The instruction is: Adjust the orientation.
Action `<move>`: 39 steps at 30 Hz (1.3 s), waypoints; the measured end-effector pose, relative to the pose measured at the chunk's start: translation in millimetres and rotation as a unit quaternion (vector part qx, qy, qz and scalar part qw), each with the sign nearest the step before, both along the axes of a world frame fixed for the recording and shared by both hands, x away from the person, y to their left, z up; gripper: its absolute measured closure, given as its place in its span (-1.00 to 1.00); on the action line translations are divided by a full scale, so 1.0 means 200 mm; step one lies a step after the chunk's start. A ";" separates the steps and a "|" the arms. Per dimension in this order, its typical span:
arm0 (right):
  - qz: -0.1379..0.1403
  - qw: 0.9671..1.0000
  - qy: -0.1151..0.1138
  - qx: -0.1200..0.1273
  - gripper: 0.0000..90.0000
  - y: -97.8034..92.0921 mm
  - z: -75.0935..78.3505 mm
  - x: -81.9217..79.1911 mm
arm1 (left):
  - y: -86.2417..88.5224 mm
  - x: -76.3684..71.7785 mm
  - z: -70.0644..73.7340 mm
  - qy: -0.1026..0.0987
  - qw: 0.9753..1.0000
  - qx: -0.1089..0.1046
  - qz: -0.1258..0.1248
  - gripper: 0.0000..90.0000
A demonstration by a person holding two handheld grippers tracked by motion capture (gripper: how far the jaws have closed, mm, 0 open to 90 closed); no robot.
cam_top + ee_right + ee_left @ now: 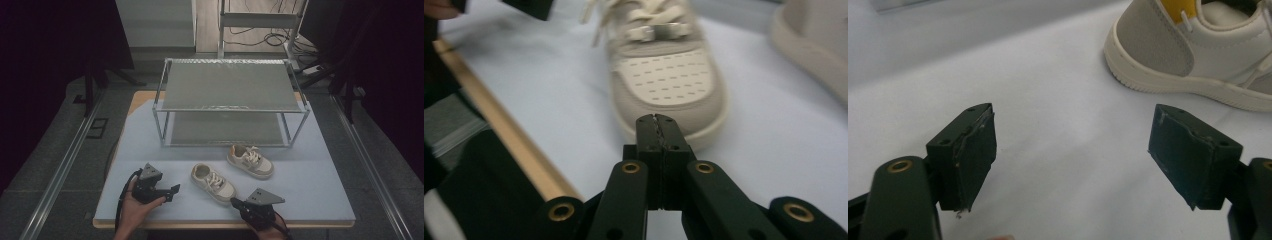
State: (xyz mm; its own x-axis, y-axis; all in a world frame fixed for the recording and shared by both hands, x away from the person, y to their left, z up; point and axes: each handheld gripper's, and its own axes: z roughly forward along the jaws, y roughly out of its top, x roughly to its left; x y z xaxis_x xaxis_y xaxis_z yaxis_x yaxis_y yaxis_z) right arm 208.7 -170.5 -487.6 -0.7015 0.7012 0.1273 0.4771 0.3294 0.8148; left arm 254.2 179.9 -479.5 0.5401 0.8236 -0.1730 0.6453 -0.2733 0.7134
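The near sneaker [213,183] lies at the table's [320,200] front centre. Your left gripper's [170,192] jaws stand wide apart with its heel at two o'clock; your right gripper's [657,125] jaws are pressed together, empty, toe cap at twelve. Advance closed and you'll shove it. Both hands rest low near the front edge.

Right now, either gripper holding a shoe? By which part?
Nothing held. Left gripper: jaws wide open, short of the near shoe. Right gripper: jaws shut on nothing, just short of that shoe's toe.
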 end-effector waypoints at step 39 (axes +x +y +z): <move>-0.031 0.999 0.001 -0.023 0.98 0.15 -0.03 0.28 | 0.04 0.01 0.01 0.009 1.000 -0.016 -0.002 -0.57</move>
State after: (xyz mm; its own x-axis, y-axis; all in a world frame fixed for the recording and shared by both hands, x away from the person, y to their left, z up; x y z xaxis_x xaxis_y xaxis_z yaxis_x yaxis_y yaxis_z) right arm 264.0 -141.3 -493.5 -0.6558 0.7489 0.0951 0.5000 0.3365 0.7980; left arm 256.7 187.9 -476.9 0.5396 0.8156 -0.2091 0.6567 -0.2523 0.7107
